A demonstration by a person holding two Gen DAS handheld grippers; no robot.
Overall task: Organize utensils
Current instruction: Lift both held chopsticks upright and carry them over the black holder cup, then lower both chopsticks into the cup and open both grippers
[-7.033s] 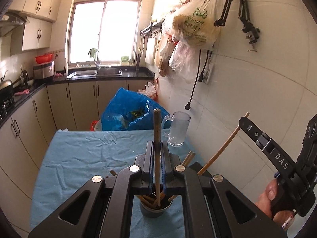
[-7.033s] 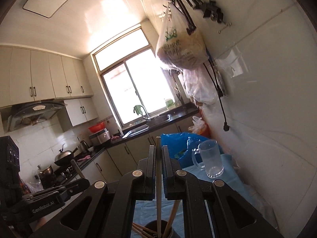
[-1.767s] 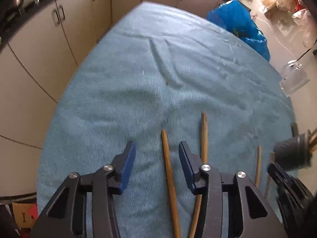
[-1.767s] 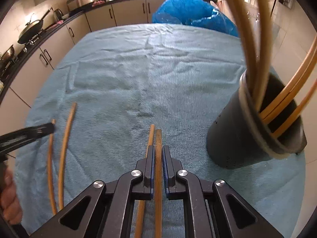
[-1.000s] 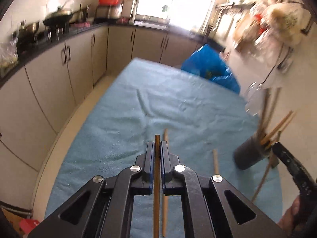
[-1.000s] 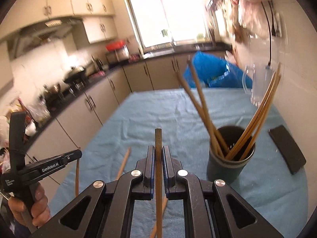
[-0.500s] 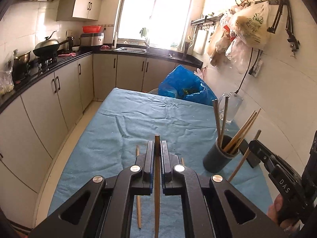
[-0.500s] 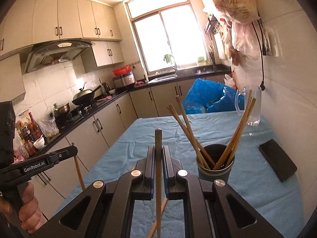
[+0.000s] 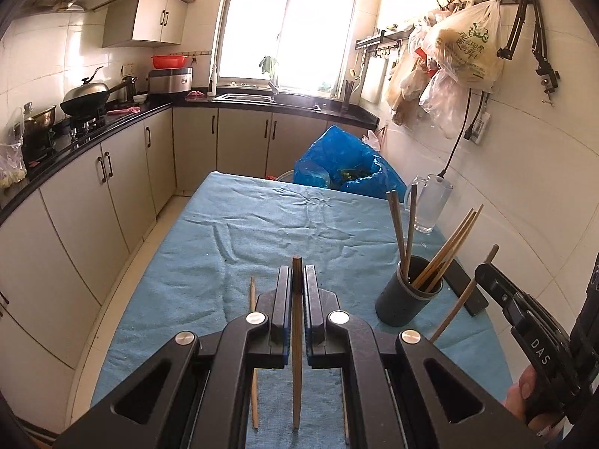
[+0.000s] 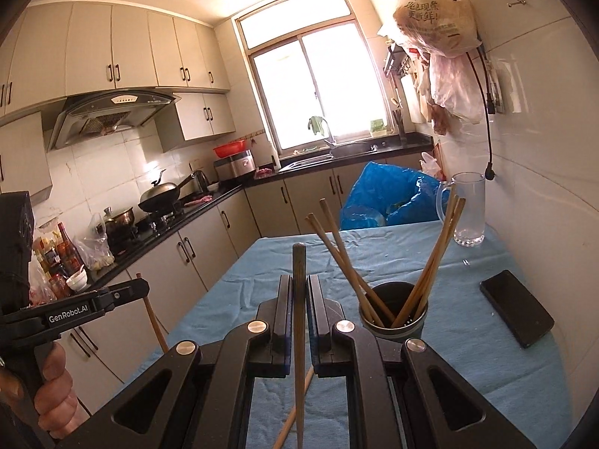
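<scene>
My left gripper [image 9: 296, 284] is shut on a wooden chopstick [image 9: 297, 340] and holds it upright above the blue cloth. My right gripper [image 10: 298, 292] is shut on another wooden chopstick [image 10: 299, 340], also raised. The dark utensil cup [image 9: 409, 301] with several chopsticks stands at the right of the table; it also shows in the right wrist view [image 10: 393, 314]. A loose chopstick [image 9: 253, 340] lies on the cloth under the left gripper. Another loose chopstick [image 10: 295, 408] lies under the right gripper. The right gripper shows in the left wrist view [image 9: 486, 273], the left in the right wrist view [image 10: 144, 288].
A black phone [image 10: 516, 308] lies right of the cup. A glass mug [image 10: 468, 209] and a blue plastic bag [image 10: 385, 194] are at the table's far end. Kitchen cabinets [image 9: 97, 183] line the left side; a tiled wall [image 9: 524, 172] borders the right.
Both grippers have risen and tilted up with their chopsticks since a second ago. The cup now sits lower and nearer in both views.
</scene>
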